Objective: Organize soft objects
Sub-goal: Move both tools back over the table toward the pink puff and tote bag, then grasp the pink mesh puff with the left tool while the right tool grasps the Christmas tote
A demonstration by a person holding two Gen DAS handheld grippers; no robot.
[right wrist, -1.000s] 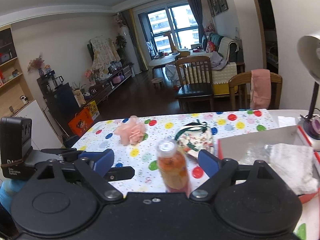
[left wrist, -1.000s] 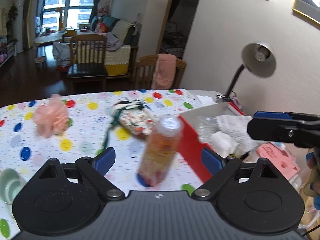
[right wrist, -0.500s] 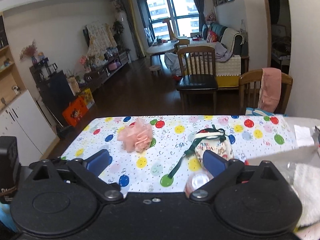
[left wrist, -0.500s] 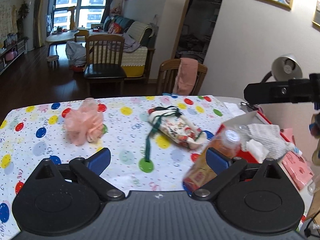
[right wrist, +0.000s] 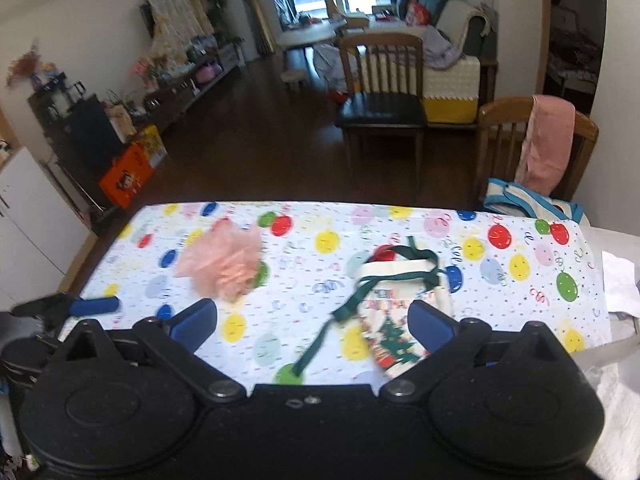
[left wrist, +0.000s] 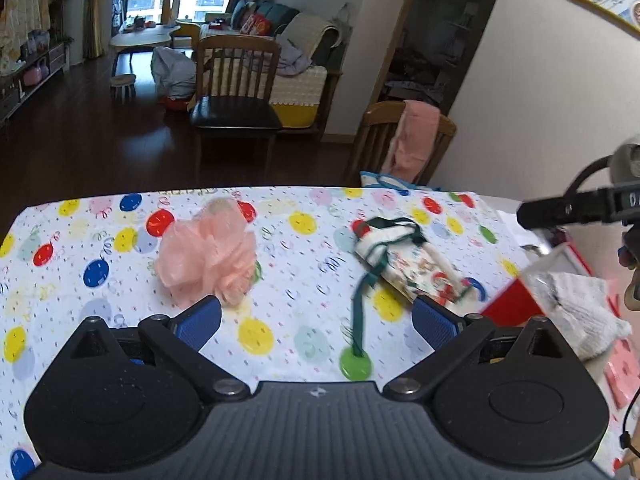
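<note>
Both grippers are held wide open, nothing between the fingers. The drawstring pouch (right wrist: 394,312) is seen mid-table, long axis running toward the right gripper (right wrist: 312,316), which is judged nearer than the left gripper (left wrist: 316,318).

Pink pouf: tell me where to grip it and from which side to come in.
Grip the pink pouf across its puffy middle, coming down from above and from the near side, where the open left gripper already faces it. It is a rounded, ruffled ball lying free on the tablecloth, apart from the pouch, so any width probably fits between the fingers.
</note>
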